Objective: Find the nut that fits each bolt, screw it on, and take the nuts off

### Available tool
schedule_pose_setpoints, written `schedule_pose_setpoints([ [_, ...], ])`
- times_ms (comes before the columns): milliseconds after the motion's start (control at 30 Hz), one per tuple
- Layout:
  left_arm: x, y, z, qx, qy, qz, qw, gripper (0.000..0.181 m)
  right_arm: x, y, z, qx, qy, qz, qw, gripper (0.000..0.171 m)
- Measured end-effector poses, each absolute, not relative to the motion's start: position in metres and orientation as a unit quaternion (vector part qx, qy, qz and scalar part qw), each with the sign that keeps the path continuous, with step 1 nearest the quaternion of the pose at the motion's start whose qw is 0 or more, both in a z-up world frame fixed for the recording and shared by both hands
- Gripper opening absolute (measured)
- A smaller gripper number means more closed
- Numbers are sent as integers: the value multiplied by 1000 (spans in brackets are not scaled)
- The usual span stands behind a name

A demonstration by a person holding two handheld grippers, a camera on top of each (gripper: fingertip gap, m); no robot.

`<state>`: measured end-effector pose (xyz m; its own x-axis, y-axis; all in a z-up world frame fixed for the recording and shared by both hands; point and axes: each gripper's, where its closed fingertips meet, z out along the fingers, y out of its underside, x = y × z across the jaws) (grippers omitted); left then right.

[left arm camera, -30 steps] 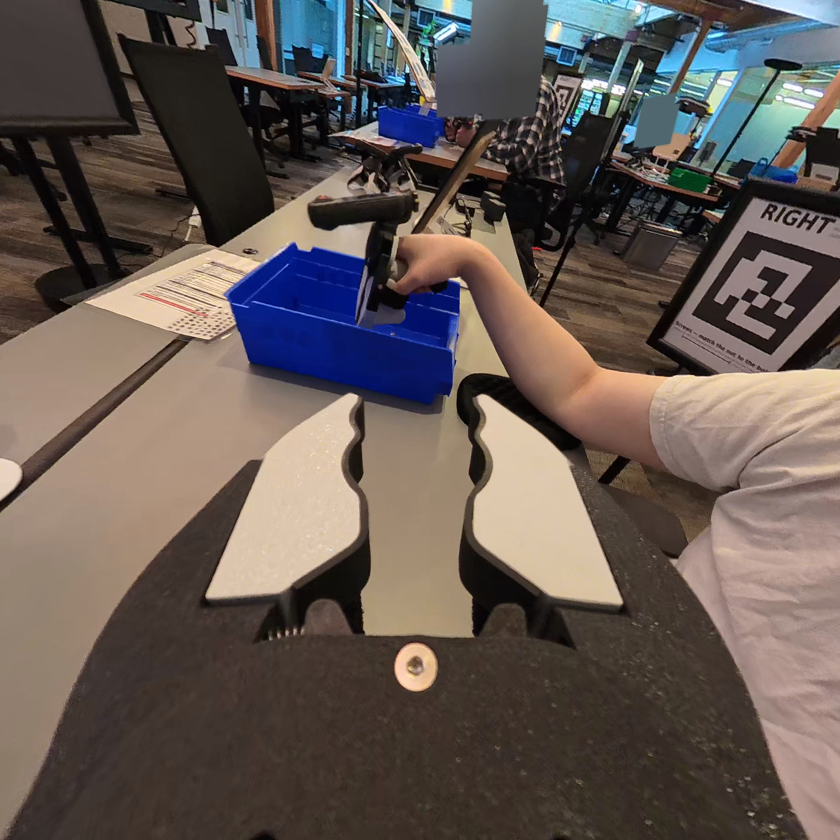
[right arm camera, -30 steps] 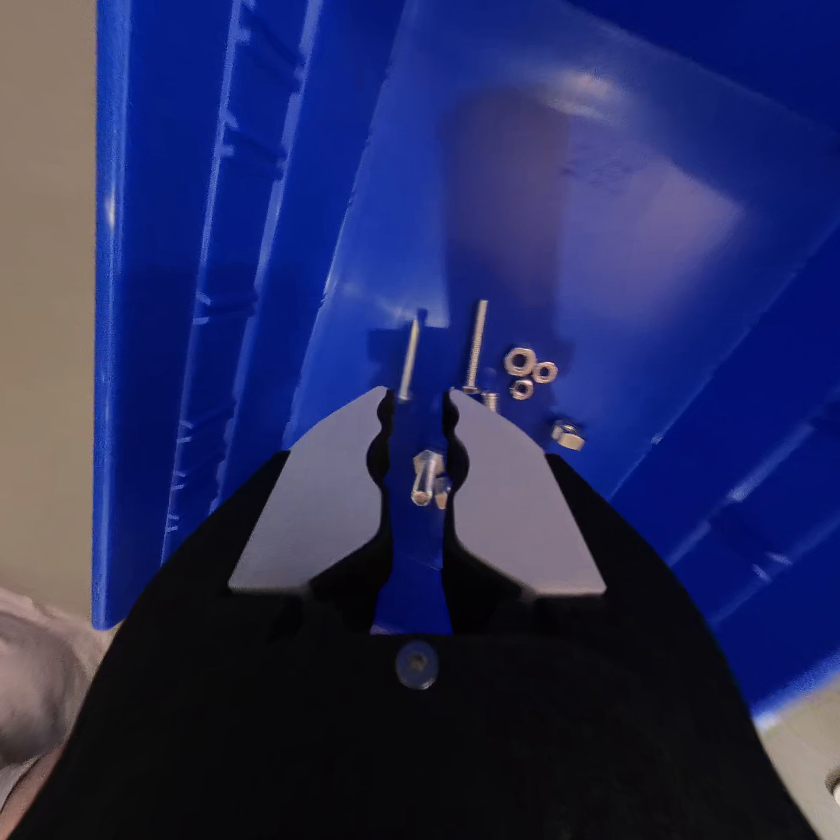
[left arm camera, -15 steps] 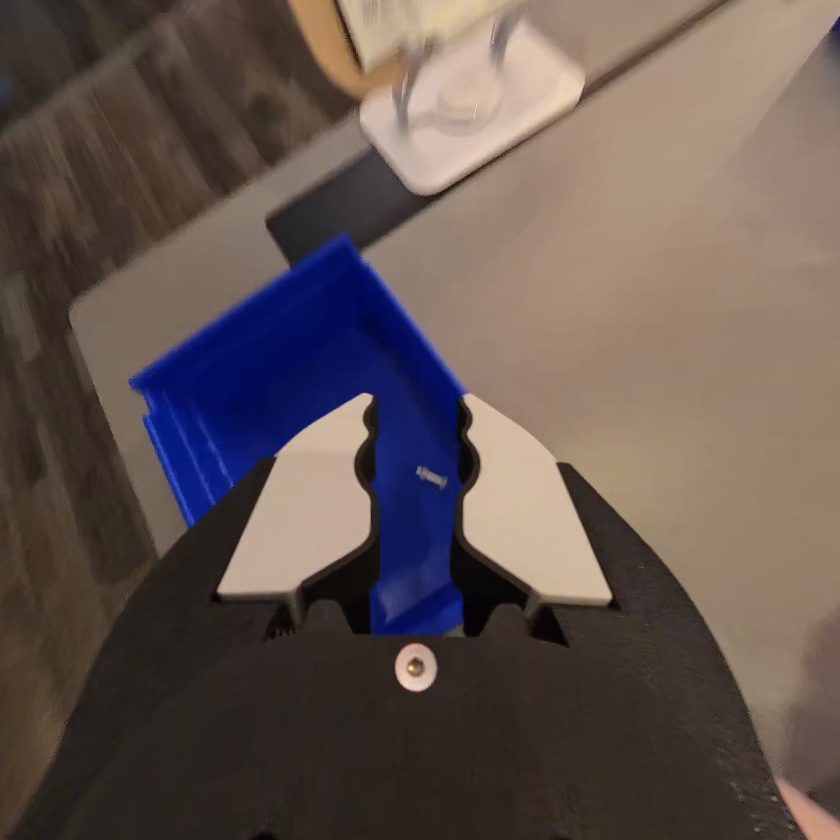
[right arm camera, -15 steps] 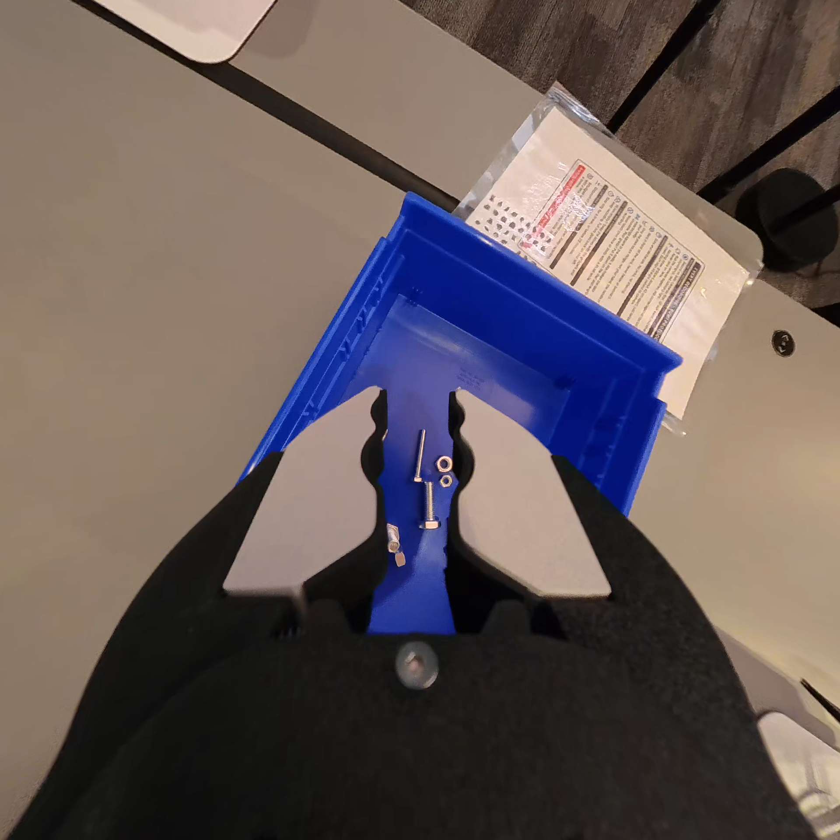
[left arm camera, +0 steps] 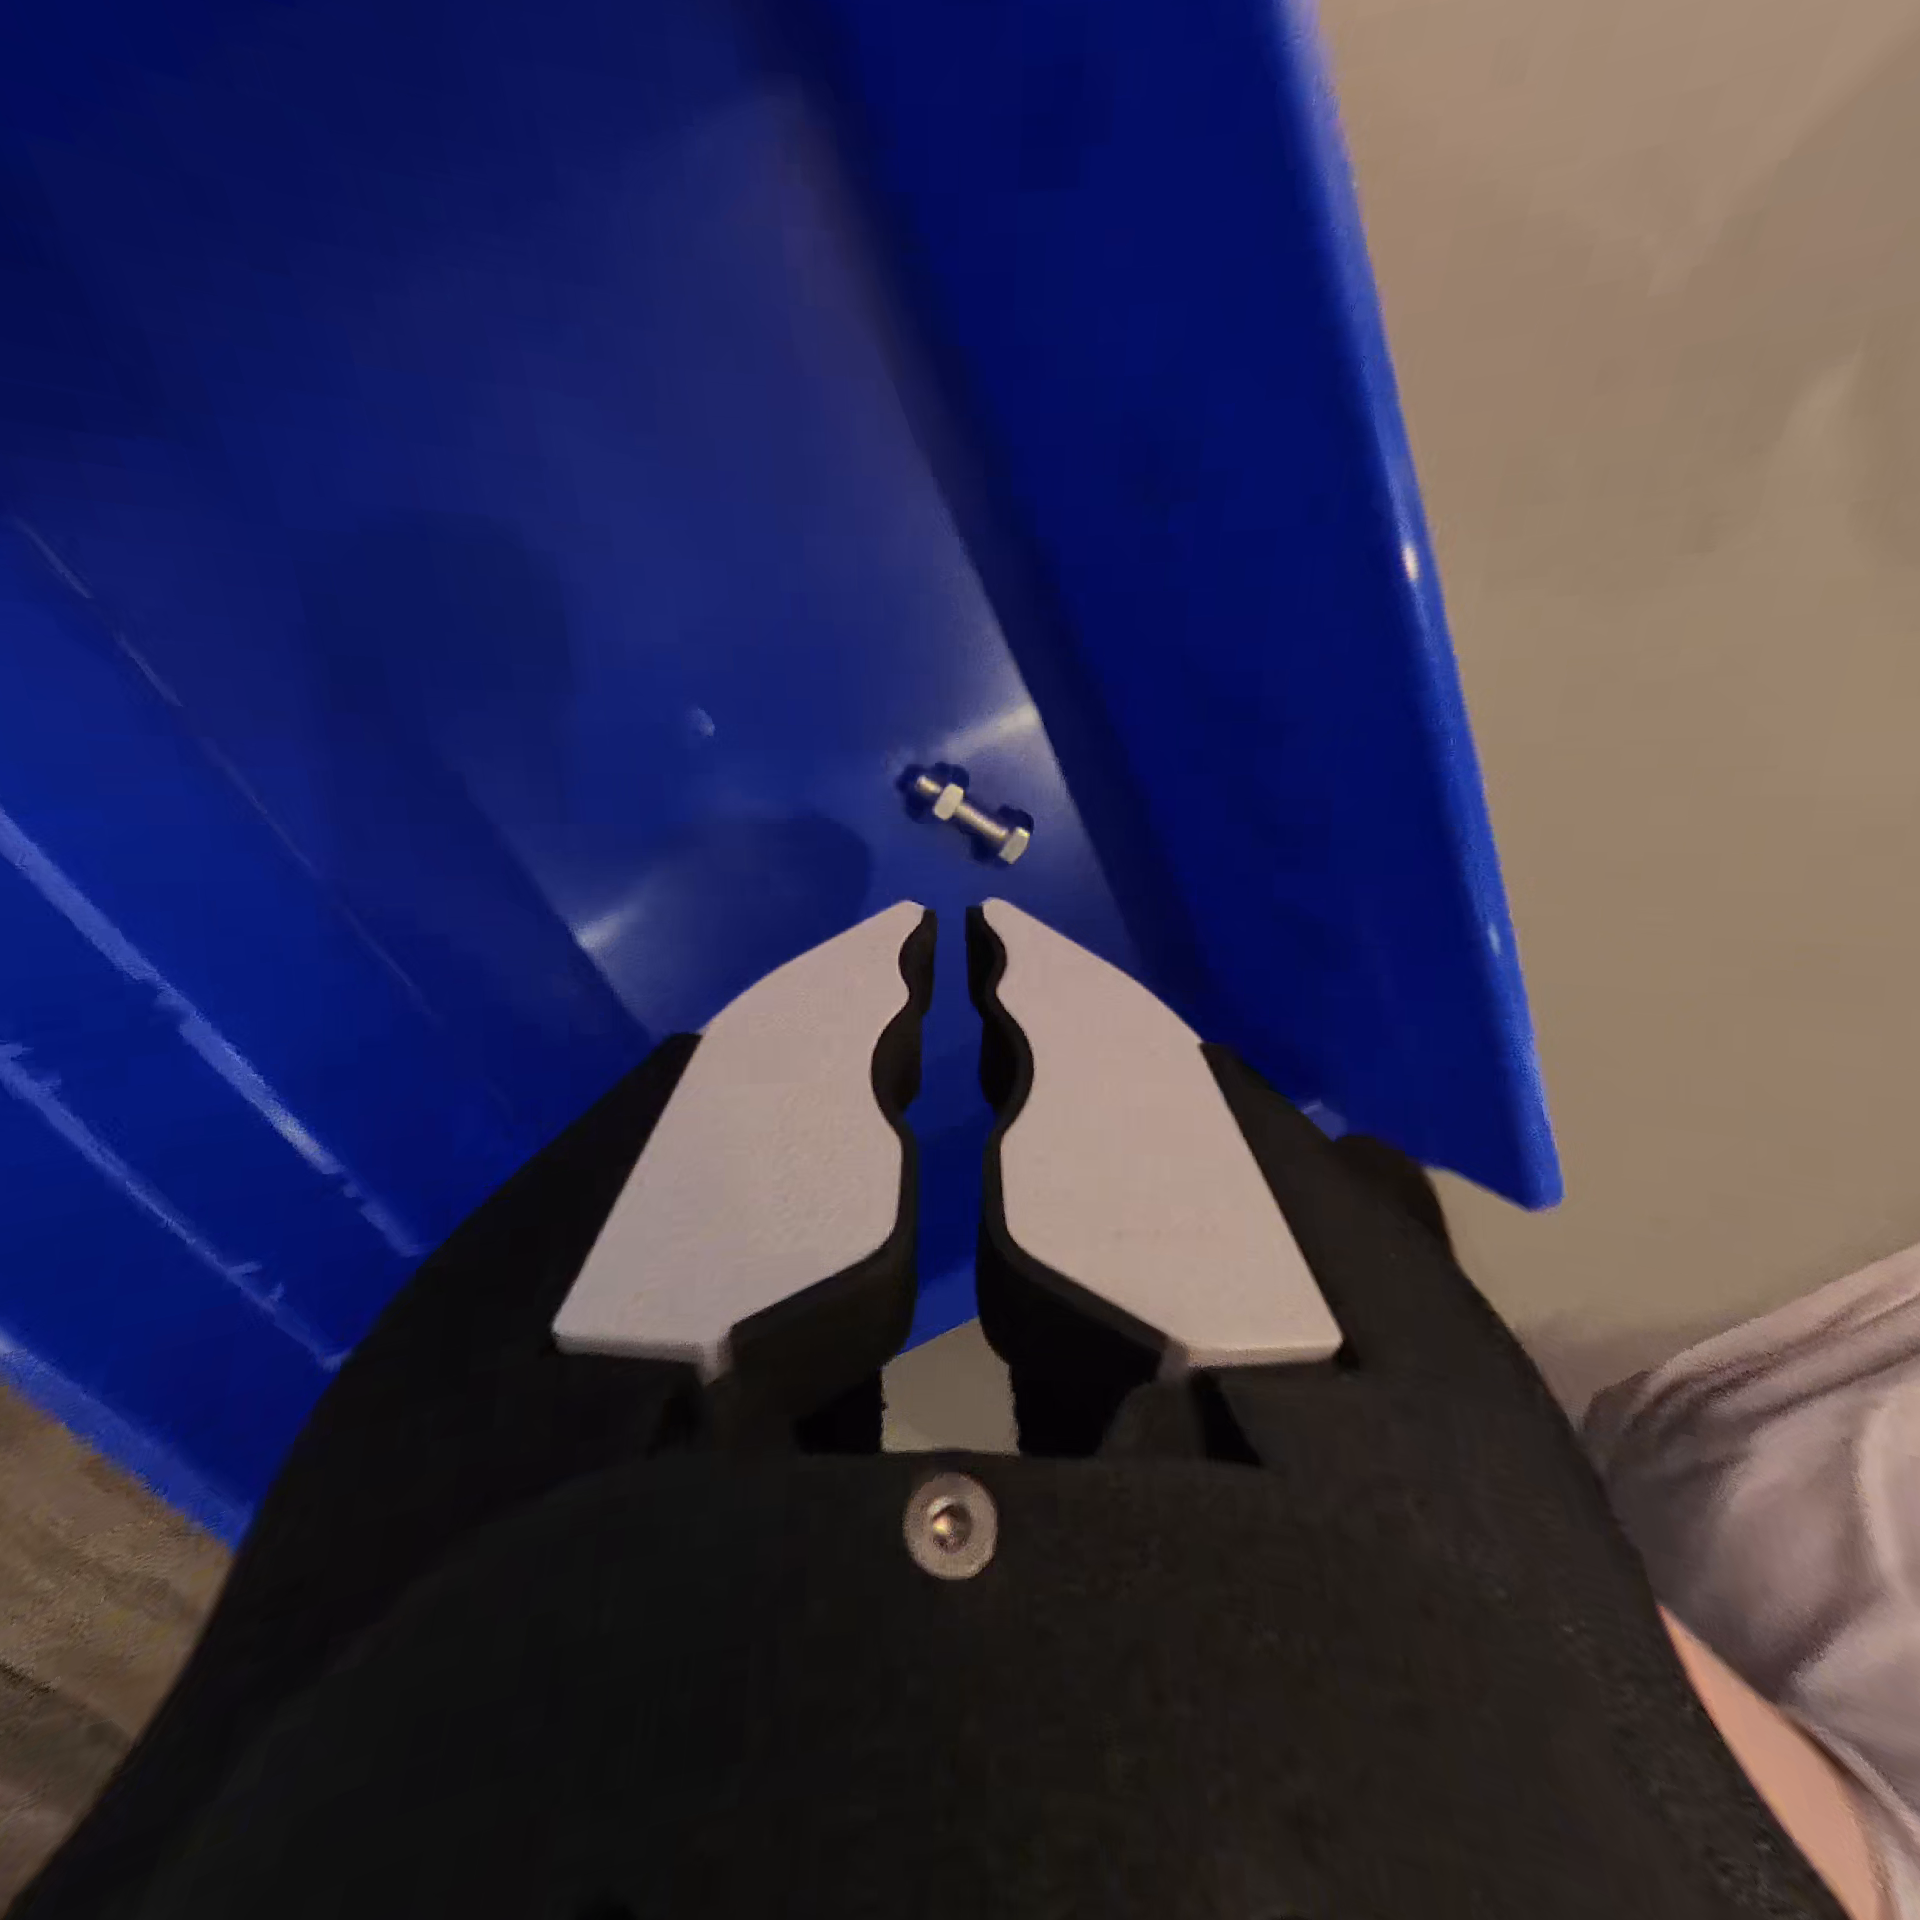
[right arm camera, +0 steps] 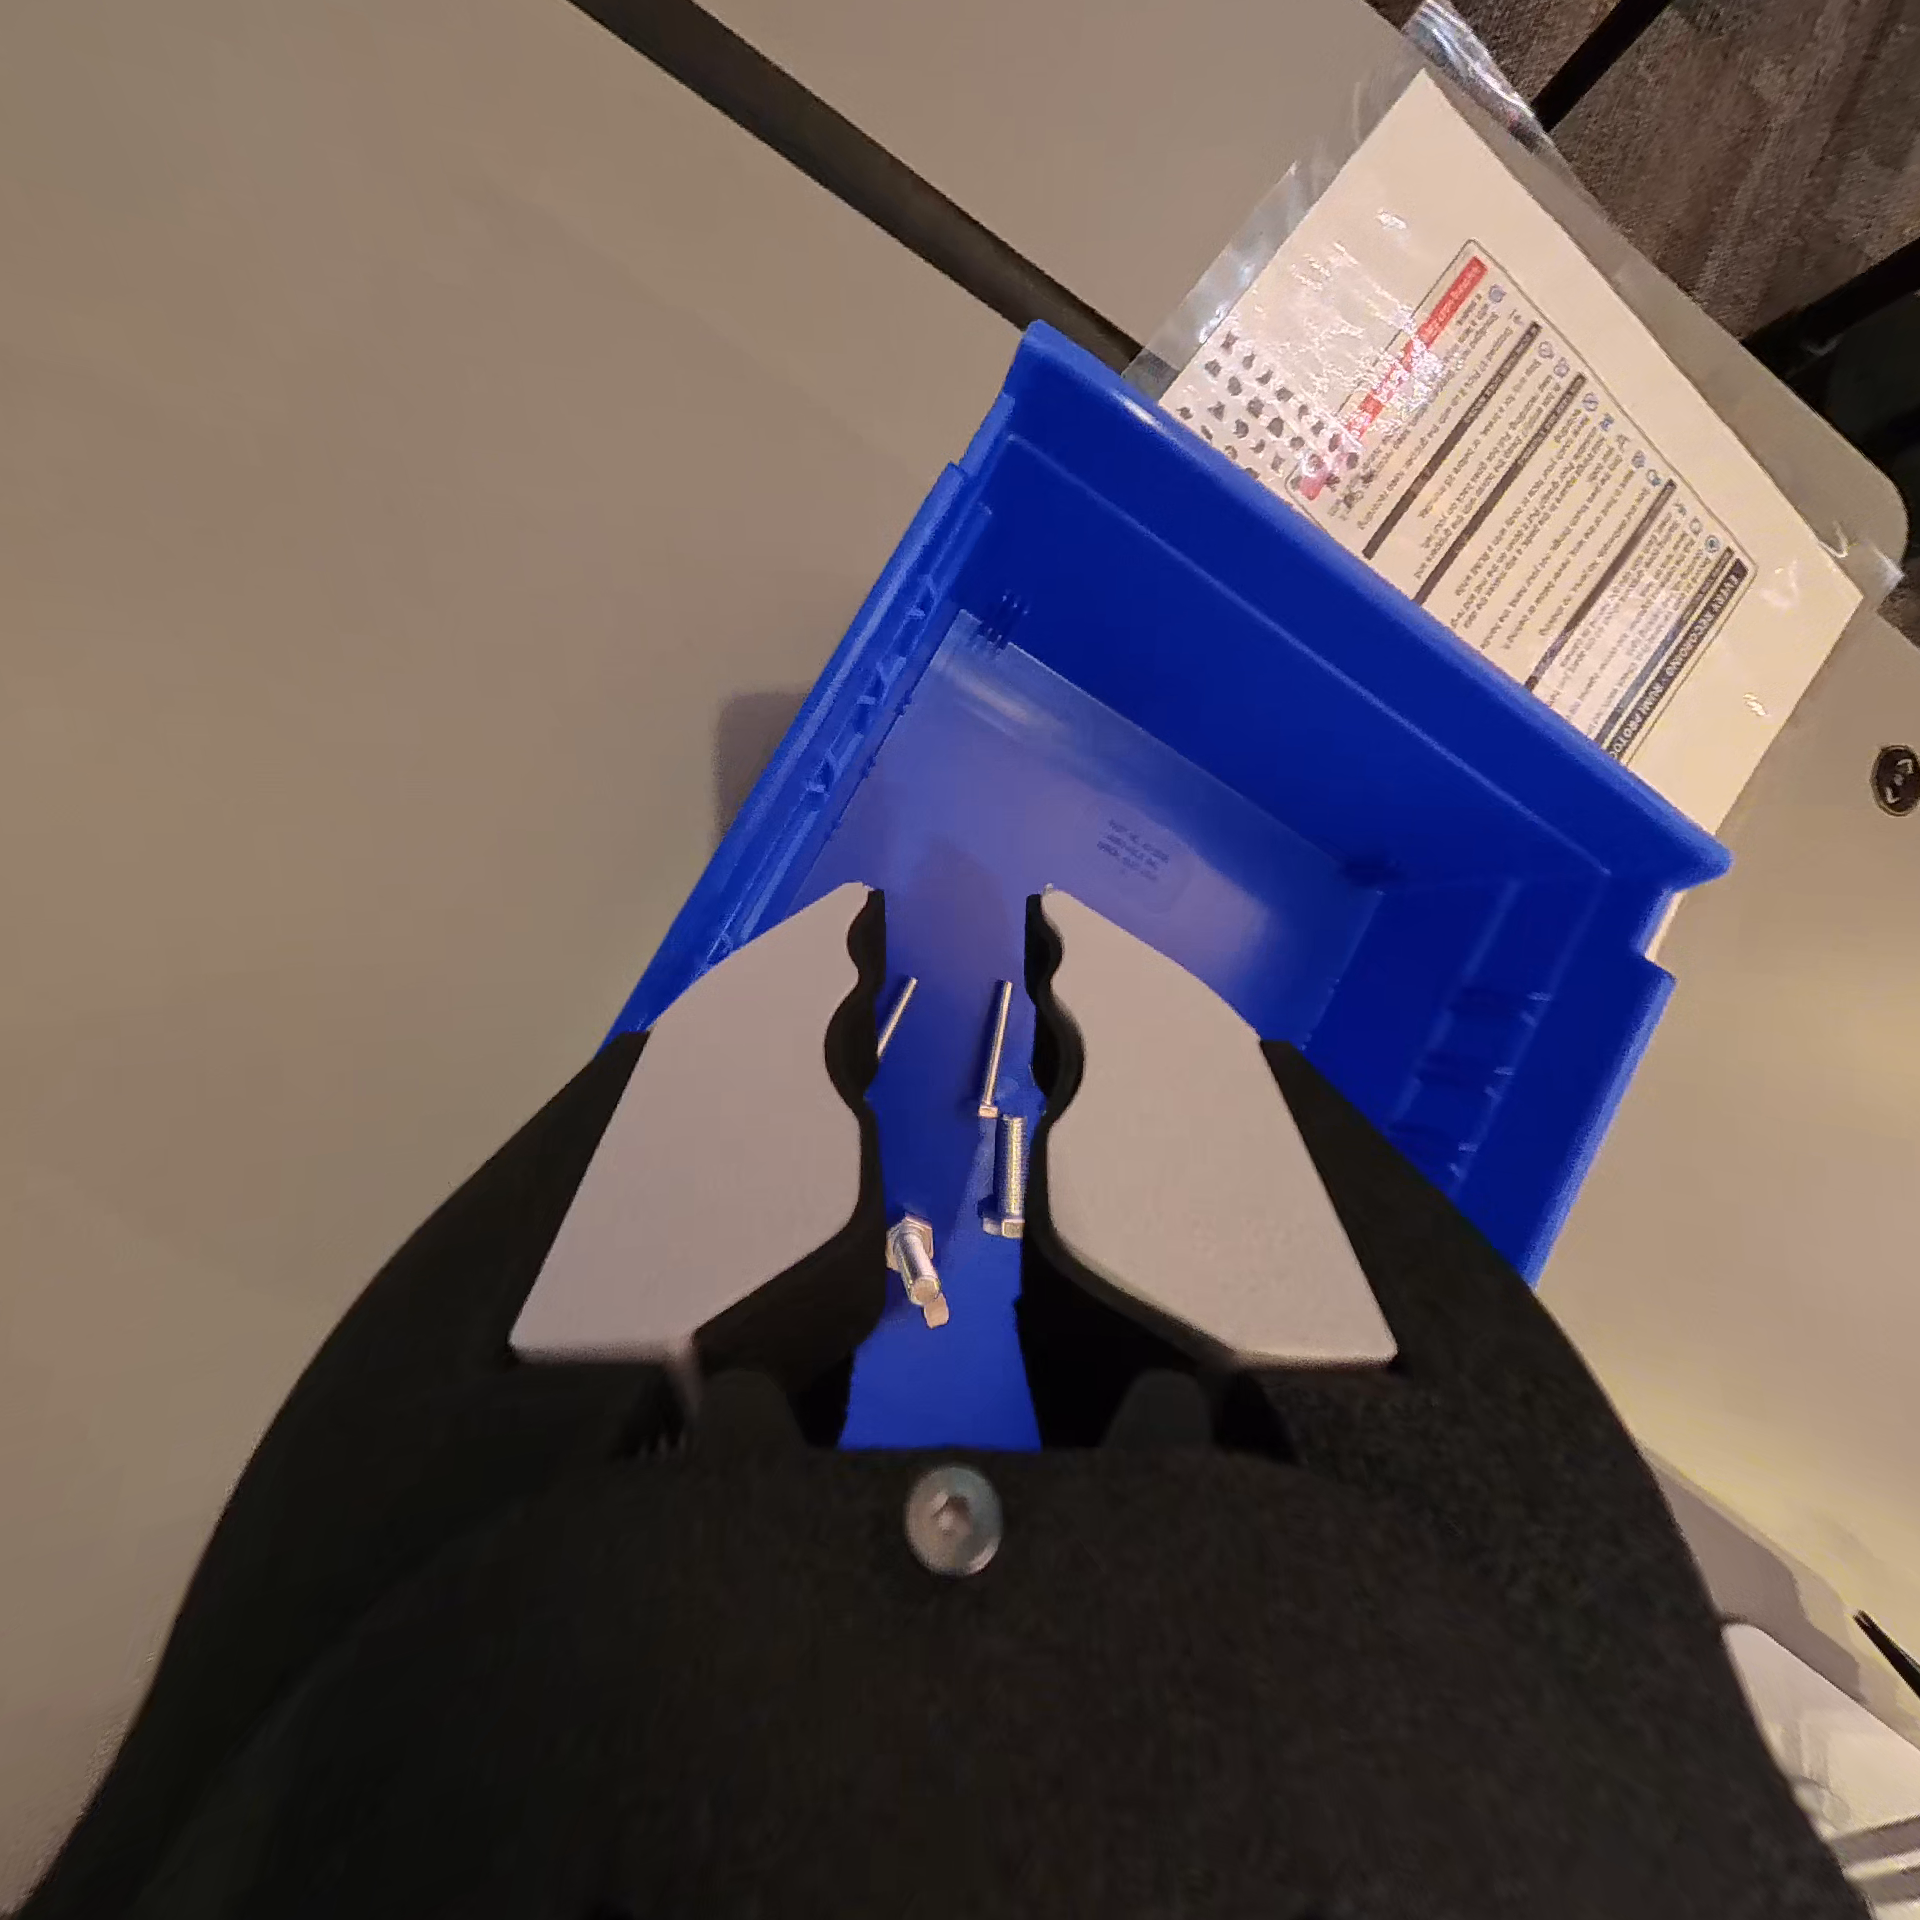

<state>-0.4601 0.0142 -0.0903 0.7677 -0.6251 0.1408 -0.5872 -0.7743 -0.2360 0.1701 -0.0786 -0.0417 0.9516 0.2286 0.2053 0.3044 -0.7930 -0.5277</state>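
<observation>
The surface [right arm camera: 364,468] is a plain grey-beige top with a dark seam [right arm camera: 862,187] crossing it from about 11 o'clock toward 3 o'clock in the right wrist view. A blue bin [right arm camera: 1299,665] sits directly on it, near the middle of that view, one corner pointing to 12 o'clock. Just past the bin, toward 1 o'clock, a printed sheet in a clear plastic sleeve [right arm camera: 1538,436] lies flat, its near edge tucked behind the bin's far wall. A small round fitting [right arm camera: 1893,781] is set in the surface at 3 o'clock.
</observation>
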Motion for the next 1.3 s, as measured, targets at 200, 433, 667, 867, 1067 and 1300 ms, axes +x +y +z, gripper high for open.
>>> schedule_pose_setpoints([
  [200, -446, 3, -118, -950, 291, -110, 15, 10, 162, -77, -47, -945, -157, -75, 277, 25],
  [433, -451, 16, -128, -975, 198, -98, 14, 17, 159, -76, -52, -946, -170, -94, 261, 25],
  [667, -453, 10, -142, -980, 168, -104, -27, 22, 160, -75, -57, -947, -176, -104, 247, 25],
  [867, -443, 13, -146, -980, 165, -108, -30, 22, 159, -75, -62, -948, -183, -112, 236, 25],
  [1067, -450, 16, -153, -979, 194, -41, -42, 7, 156, -73, -64, -946, -193, -117, 234, 25],
  [1300, -451, 13, -140, -968, 237, -71, -29, 7, 155, -70, -61, -942, -198, -124, 242, 22],
])
